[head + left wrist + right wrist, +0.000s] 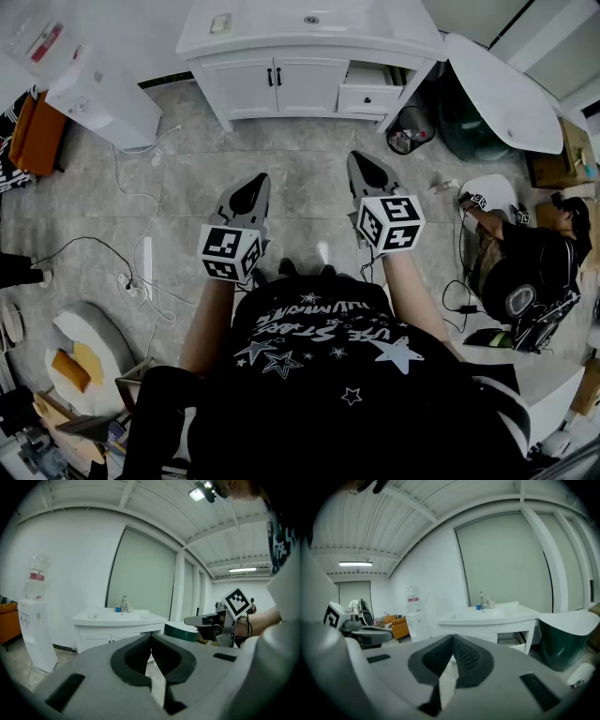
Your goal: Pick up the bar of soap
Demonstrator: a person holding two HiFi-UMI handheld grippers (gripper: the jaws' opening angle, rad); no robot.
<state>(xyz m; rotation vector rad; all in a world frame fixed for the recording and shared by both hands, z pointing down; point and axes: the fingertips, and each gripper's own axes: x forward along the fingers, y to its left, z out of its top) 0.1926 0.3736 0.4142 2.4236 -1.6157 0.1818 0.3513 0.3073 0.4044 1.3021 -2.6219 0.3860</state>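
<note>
A small pale bar, apparently the soap (221,23), lies on the left part of the white vanity top (375,28); in the left gripper view it is a faint flat shape (92,616). I stand on the tiled floor well short of the vanity. My left gripper (249,194) and right gripper (364,169) are held side by side at waist height, both pointing at the vanity. Each has its jaws shut tip to tip with nothing between them, as seen in the left gripper view (151,637) and the right gripper view (453,639).
A water dispenser (103,98) stands left of the vanity. A drawer (370,94) hangs open at the vanity's right, with a bin (410,131) and a white tub (506,89) beyond. Cables (131,272) trail over the floor at left. A person (530,262) sits at right.
</note>
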